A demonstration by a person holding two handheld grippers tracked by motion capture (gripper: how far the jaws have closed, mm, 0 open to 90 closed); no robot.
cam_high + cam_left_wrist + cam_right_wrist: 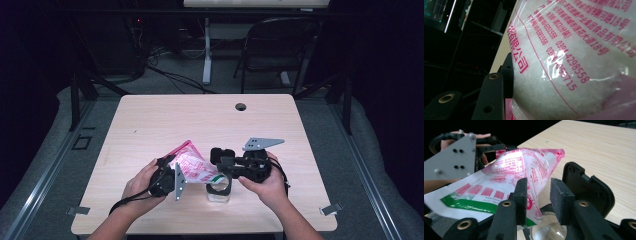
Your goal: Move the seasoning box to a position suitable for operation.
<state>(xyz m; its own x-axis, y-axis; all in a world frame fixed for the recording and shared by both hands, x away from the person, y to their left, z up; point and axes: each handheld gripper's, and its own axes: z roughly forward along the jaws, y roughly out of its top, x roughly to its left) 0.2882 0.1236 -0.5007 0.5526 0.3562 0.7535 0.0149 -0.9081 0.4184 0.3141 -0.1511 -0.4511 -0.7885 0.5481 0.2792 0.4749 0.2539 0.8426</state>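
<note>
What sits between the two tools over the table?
The bag of white grains, tilted down toward the jar, spans the gap between the left tool and right tool; the high view shows it.

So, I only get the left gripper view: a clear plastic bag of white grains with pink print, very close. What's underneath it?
Observer: A clear glass jar sits on the pale wooden table, right below the green-striped end of that clear plastic bag of white grains.
Operator: Is anything steadying the jar?
Observer: The right claw reaches in just over it; whether it grips the jar, I cannot tell.
Operator: Does it have a lid?
Observer: What looks like a black lid stands flipped open beside the jar's mouth.
</note>
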